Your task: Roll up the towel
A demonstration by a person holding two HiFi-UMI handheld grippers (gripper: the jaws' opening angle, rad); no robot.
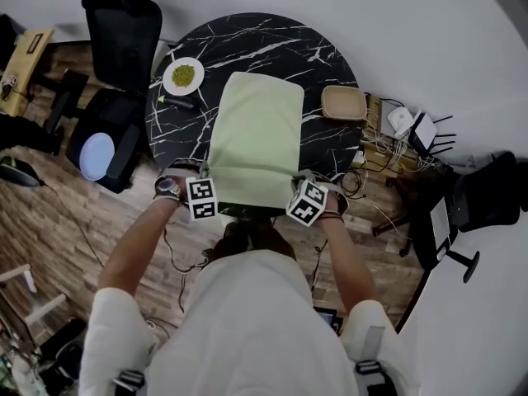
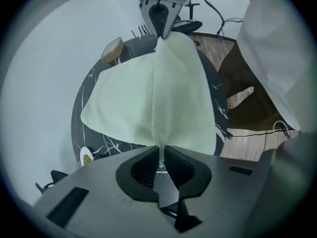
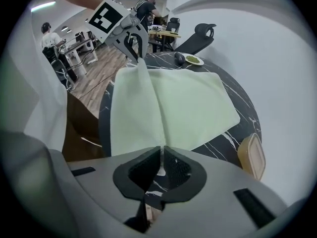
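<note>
**Head view, read left to right.** A black office chair [image 1: 122, 25] stands at the upper left, just beyond the round, black, white-veined desk [image 1: 264, 35]. On the left part of the desk lies a white plate [image 1: 183, 76] with green food. Just below the plate is a small dark object [image 1: 177, 101], too small to identify.

The left claw [image 1: 205, 186], carrying its marker cube, sits at the near left corner of the pale green towel [image 1: 256, 134]. In the left gripper view its jaws are drawn narrow and pinch the towel's edge between the pads.

The towel lies spread over the middle of the desk, from the near rim toward the far side. Its near edge is raised and stretched as a ridge between the two claws.

The right claw [image 1: 302, 186] sits at the near right corner of the towel. In the right gripper view its jaws are likewise narrow, clamped on the same edge.

To the right of the towel and apart from it, a tan tray [image 1: 344, 103] rests near the desk's right rim. Cables [image 1: 371, 151] lie on the wooden floor at the right.
</note>
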